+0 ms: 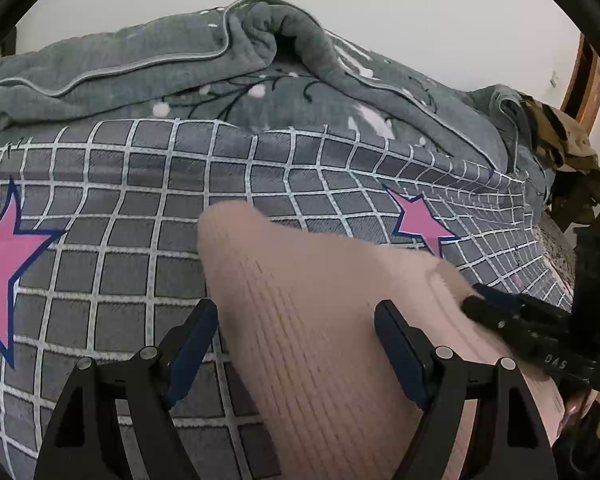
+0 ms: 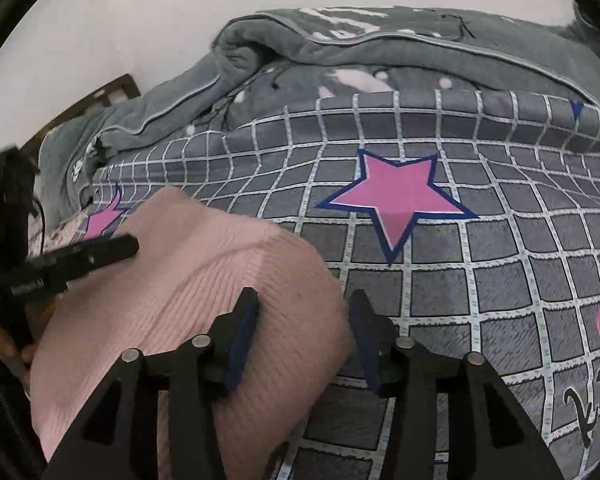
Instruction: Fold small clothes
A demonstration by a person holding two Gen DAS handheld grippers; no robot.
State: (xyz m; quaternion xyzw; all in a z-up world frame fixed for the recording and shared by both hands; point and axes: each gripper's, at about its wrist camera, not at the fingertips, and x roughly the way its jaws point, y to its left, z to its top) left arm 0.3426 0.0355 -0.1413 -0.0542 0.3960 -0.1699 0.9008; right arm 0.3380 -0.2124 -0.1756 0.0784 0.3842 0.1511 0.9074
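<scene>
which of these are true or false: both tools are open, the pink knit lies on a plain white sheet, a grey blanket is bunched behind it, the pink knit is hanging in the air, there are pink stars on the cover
1. Both tools are open. True: the left tool and the right tool each show their fingers spread apart.
2. The pink knit lies on a plain white sheet. False: the pink knit garment lies on a grey checked cover with white grid lines.
3. A grey blanket is bunched behind it. True: a rumpled grey blanket sits at the far side of the bed.
4. The pink knit is hanging in the air. False: it rests on the cover, with neither tool closed on it.
5. There are pink stars on the cover. True: a pink star with a dark blue outline shows clearly.
</scene>
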